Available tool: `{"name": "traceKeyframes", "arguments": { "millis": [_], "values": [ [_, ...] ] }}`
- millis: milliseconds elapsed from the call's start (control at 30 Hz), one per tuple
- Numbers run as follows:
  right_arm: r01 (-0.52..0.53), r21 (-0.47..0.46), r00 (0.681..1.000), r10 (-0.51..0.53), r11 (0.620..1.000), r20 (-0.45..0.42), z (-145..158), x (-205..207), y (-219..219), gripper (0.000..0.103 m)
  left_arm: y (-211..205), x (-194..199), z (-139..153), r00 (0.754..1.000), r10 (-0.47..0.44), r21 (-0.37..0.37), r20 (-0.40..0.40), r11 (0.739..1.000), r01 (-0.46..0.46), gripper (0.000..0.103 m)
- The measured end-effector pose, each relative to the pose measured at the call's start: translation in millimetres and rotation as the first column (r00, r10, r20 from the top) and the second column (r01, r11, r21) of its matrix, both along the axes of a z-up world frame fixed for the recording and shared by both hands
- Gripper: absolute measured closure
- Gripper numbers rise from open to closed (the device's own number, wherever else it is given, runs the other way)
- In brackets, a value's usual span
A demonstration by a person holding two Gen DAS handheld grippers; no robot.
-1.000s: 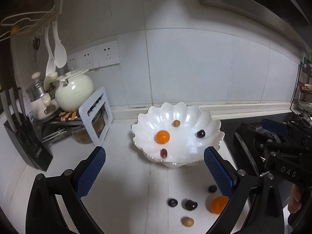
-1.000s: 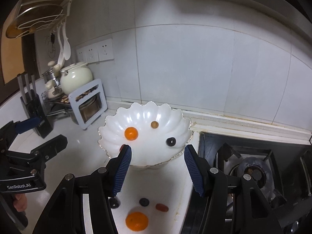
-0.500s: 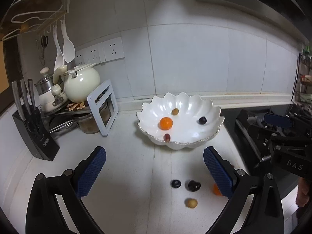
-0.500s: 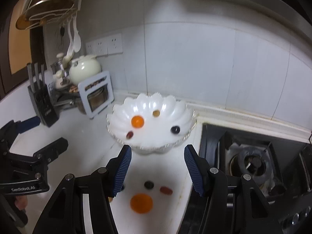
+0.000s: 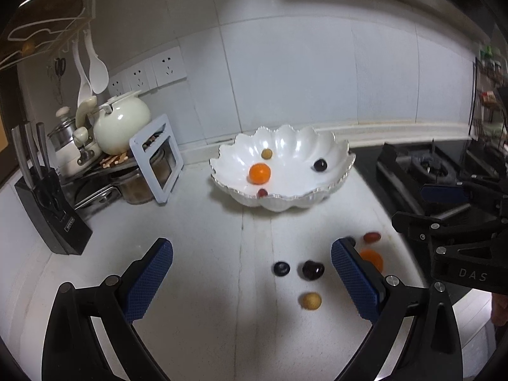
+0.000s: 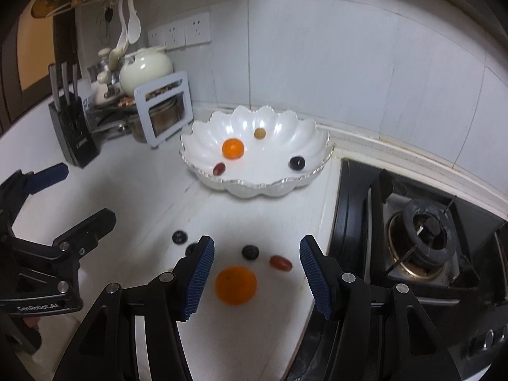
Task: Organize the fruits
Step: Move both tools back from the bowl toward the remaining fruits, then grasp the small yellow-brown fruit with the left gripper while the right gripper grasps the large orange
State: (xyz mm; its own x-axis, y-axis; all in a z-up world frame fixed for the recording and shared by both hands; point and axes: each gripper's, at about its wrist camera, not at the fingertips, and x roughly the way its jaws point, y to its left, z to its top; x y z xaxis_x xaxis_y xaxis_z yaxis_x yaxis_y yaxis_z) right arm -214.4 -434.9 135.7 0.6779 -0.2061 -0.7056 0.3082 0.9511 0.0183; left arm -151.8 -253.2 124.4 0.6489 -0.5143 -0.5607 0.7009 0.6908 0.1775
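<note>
Countertop (image 6: 152,197) lies bare between scalloped bowl (image 6: 304,146) and loose fruit, stove edge (image 6: 341,209) hemming the right. Right gripper (image 6: 257,270) hovers half-open and empty over the orange (image 6: 235,285); left gripper (image 5: 252,273) gapes wide, empty, beside a dark grape (image 5: 281,268).

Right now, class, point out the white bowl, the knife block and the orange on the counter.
white bowl (image 6: 317,133), right wrist view, rim.
knife block (image 6: 74,130), right wrist view, front face.
orange on the counter (image 6: 236,285), right wrist view, its middle.

The right gripper (image 6: 256,268) hangs open above a loose orange (image 6: 236,285), with the scalloped white bowl (image 6: 203,171) farther off holding 4 fruits.
</note>
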Motion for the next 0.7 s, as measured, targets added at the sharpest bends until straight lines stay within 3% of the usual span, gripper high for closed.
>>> {"name": "traceKeyframes", "arguments": {
  "millis": [200, 433, 700],
  "values": [
    [-0.039, 0.016, 0.998, 0.039, 0.999, -0.039, -15.8, 1.4, 7.6, 0.045, -4.2, -6.2, -20.4, 0.999, -0.048, 0.042, -0.024, 0.998, 0.049, 0.001],
    [-0.056, 0.05, 0.995, 0.06, 0.997, -0.083, -36.0, 4.4, 8.9, 0.045, -3.3, -3.2, -44.9, 0.99, -0.085, 0.042, -0.113, 0.995, 0.091, 0.001],
    [-0.079, 0.069, 0.987, 0.088, 0.994, -0.135, -57.8, 12.0, 12.9, 0.045, -10.8, 3.9, -74.9, 0.97, -0.119, 0.052, -0.212, 0.99, 0.133, 0.017]
  ]
}}
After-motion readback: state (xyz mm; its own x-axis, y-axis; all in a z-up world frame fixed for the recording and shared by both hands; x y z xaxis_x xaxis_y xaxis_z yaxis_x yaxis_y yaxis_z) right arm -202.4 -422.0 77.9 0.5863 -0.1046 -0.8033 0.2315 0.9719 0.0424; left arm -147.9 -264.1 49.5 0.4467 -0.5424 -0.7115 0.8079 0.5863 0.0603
